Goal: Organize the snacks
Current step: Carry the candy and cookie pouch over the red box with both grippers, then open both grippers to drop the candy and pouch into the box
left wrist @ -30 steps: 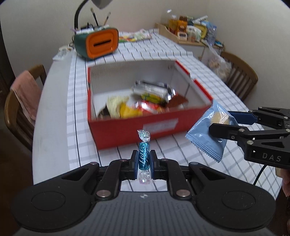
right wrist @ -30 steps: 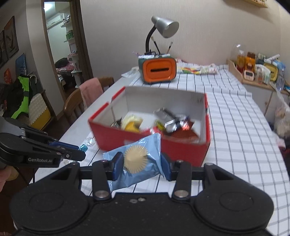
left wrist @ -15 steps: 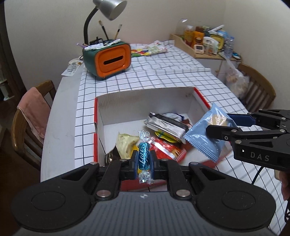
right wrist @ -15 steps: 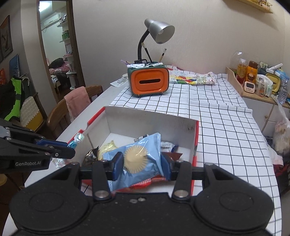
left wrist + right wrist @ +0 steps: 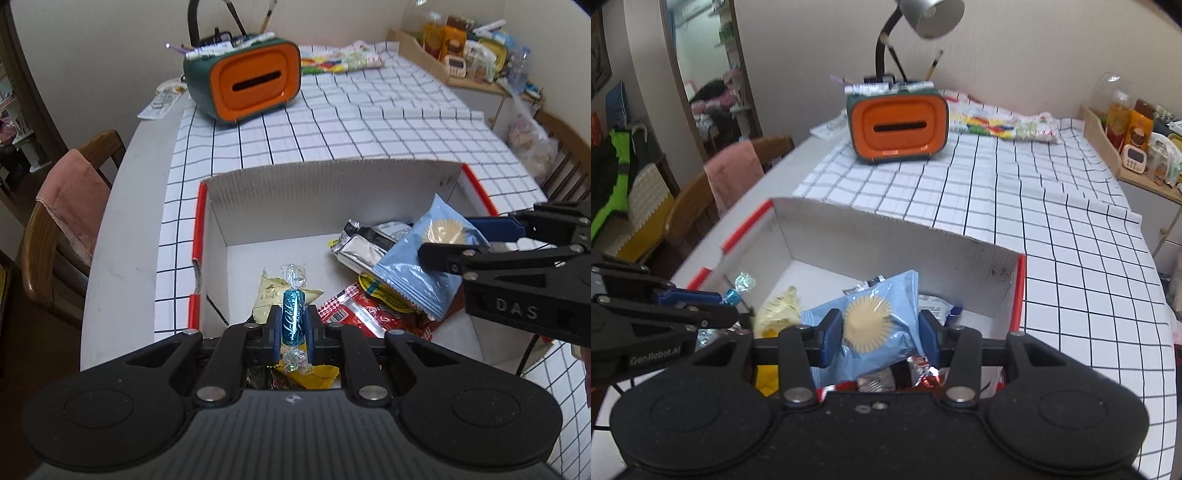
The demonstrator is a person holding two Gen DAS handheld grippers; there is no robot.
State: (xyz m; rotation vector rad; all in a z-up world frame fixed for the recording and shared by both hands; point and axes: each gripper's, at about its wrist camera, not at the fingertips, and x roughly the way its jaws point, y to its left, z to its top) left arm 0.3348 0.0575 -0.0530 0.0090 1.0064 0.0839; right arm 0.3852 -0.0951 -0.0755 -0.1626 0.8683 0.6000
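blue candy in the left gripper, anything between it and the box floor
No lid or wall blocks it. The blue candy hangs over the open red box; a pale yellow snack packet lies roughly beneath it, with bare floor just beyond.

Each camera rides just behind its own tongs and looks forward and steeply down along the fingers, close above the red cardboard box (image 5: 207, 199) on the counter (image 5: 122, 236). The left view sits over the box's near-left part, with the right tongs (image 5: 458, 240) entering beside it. The right view sees the left tongs (image 5: 735, 306) beside its own. Both share the box's inside, the checked cloth (image 5: 1034, 206) and the orange tissue box (image 5: 897, 127) far beyond the tongs.
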